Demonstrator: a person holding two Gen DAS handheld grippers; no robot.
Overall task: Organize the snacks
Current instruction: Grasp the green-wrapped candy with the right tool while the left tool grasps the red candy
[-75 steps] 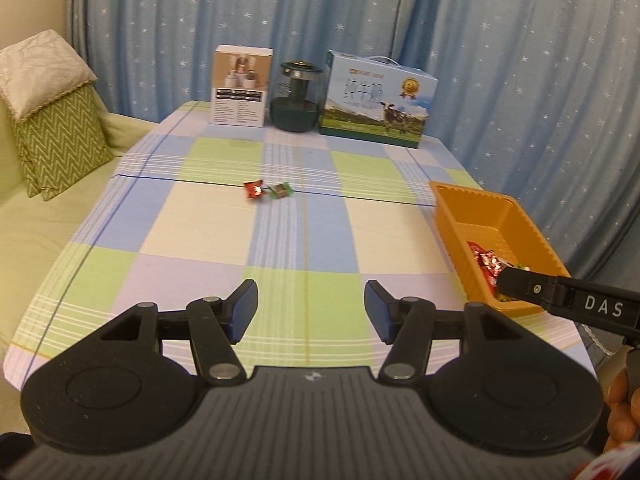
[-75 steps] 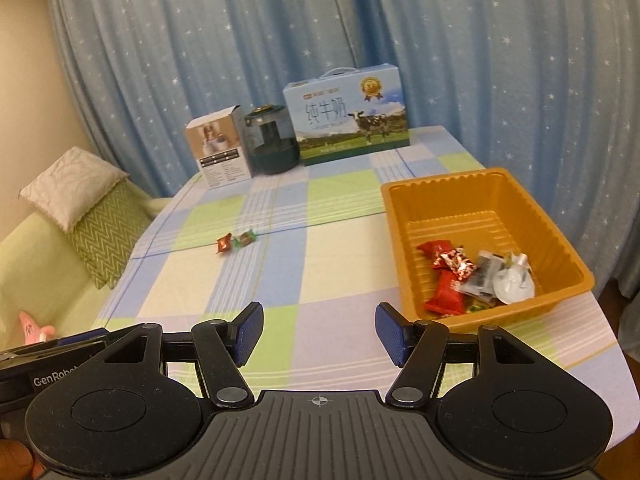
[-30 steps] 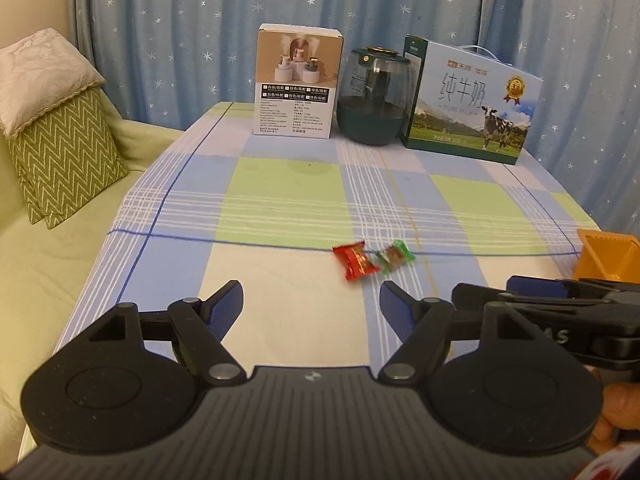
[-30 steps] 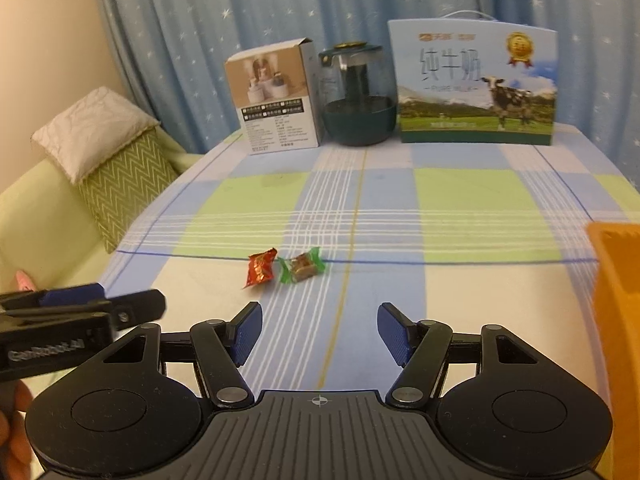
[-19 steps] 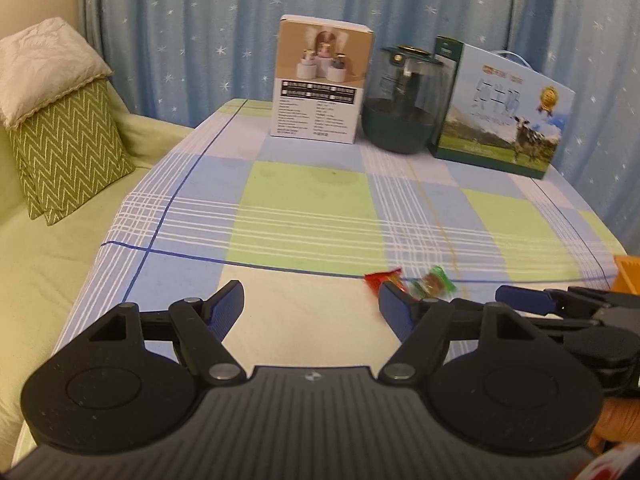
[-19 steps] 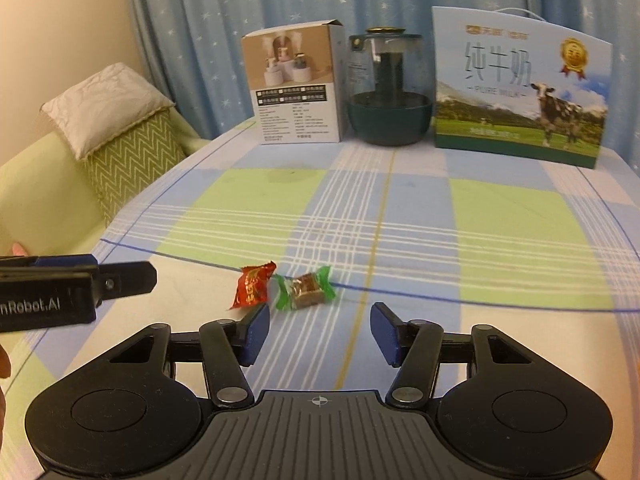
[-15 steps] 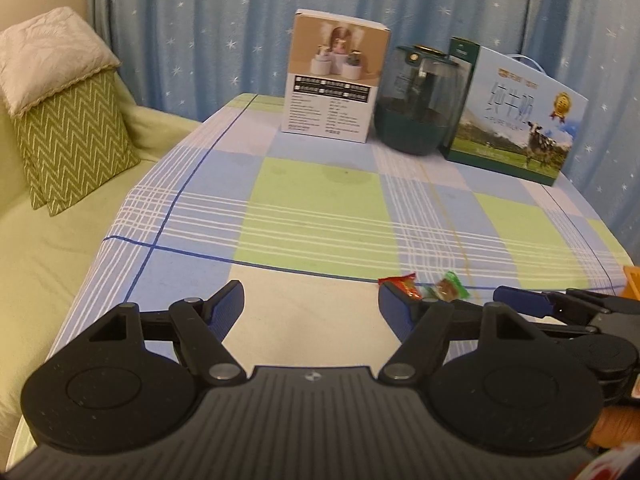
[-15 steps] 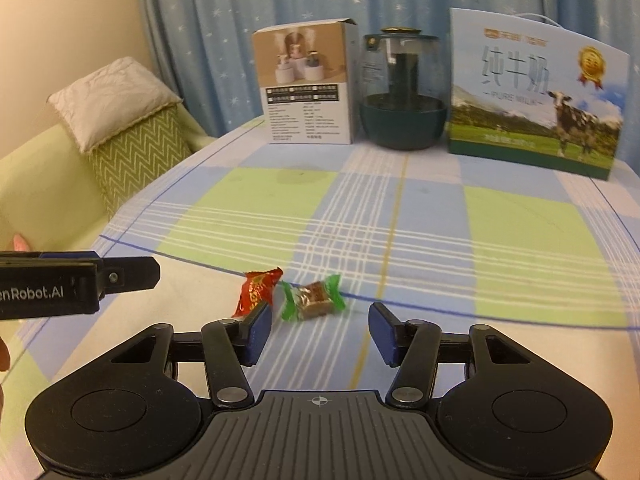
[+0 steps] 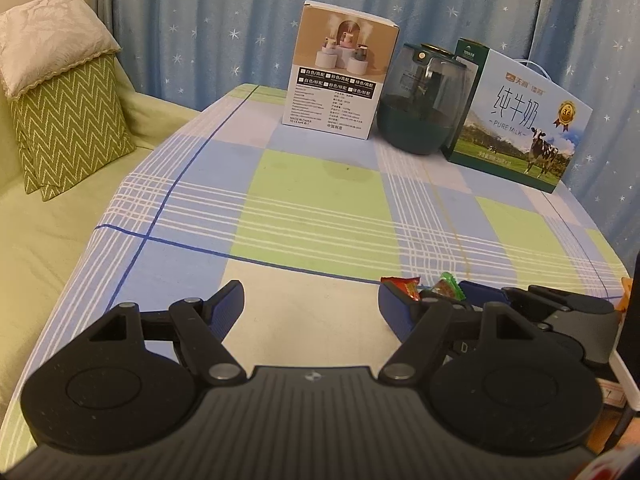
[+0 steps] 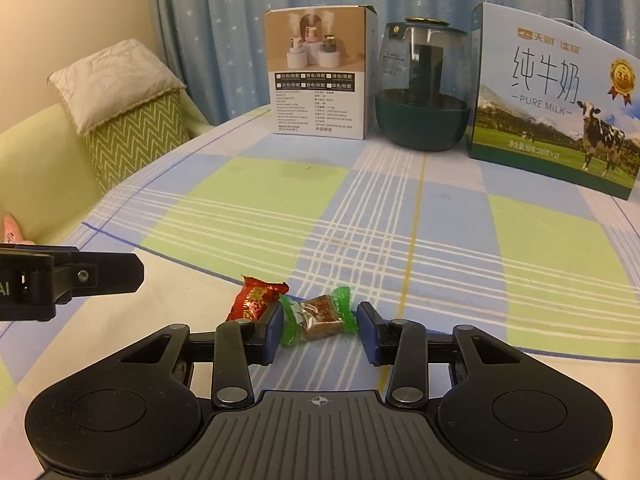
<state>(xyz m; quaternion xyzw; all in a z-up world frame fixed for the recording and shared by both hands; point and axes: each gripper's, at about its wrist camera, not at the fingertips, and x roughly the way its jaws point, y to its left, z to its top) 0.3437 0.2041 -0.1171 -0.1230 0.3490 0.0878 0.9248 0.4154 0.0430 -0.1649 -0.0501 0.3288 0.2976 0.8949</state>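
Two wrapped candies lie side by side on the checked tablecloth [image 10: 400, 216]: a red one [image 10: 256, 298] and a green-wrapped brown one [image 10: 320, 316]. My right gripper [image 10: 320, 334] is low over the cloth with the green candy between its blue pads. Its jaws are closing; the left pad touches the wrapper's twist and a sliver of gap shows at the right pad. The red candy lies just outside the left pad. My left gripper [image 9: 312, 304] stands open over bare cloth, left of both candies [image 9: 400, 284], holding nothing. One of its fingers [image 10: 104, 276] shows at the left in the right wrist view.
At the table's far edge stand a white humidifier box [image 10: 320, 80], a dark green glass jar [image 10: 424, 92] and a milk carton pack [image 10: 556, 104]. An orange basket's corner [image 9: 624, 294] peeks in at the right. A sofa with green cushions [image 9: 68, 128] borders the table's left side.
My right gripper has come forward and down onto the candies and its jaws have narrowed around the green one. The left gripper has drifted left and stayed open.
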